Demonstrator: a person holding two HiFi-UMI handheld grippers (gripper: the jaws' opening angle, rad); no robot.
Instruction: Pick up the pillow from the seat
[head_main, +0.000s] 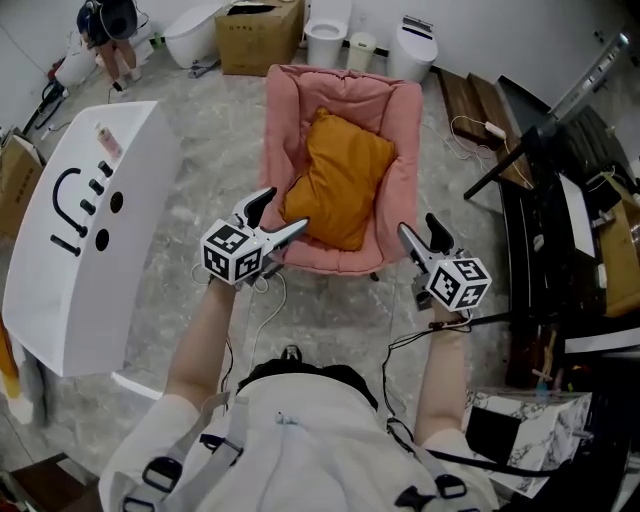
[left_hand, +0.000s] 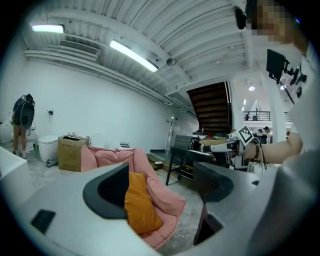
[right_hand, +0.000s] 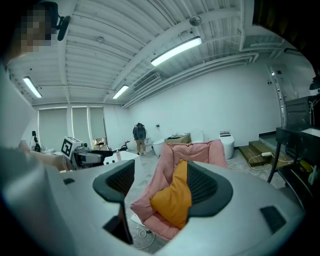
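An orange pillow (head_main: 340, 180) lies propped in a pink cushioned seat (head_main: 400, 130) on the floor ahead of me. My left gripper (head_main: 282, 212) hovers at the seat's front left corner, open and empty, its tips just short of the pillow's lower edge. My right gripper (head_main: 418, 228) hangs open by the seat's front right corner, apart from it. In the left gripper view the pillow (left_hand: 140, 205) shows between the open jaws of the left gripper (left_hand: 160, 187), still at a distance. The right gripper view frames the pillow (right_hand: 175, 200) and seat (right_hand: 162, 165) between the spread jaws of the right gripper (right_hand: 162, 187).
A large white fixture (head_main: 90, 220) stands to the left. Behind the seat are a cardboard box (head_main: 258, 35) and white toilets (head_main: 328, 30). Dark tables and a rack (head_main: 560, 210) crowd the right side. A person (head_main: 105, 30) stands far back left. Cables (head_main: 270, 310) trail on the floor.
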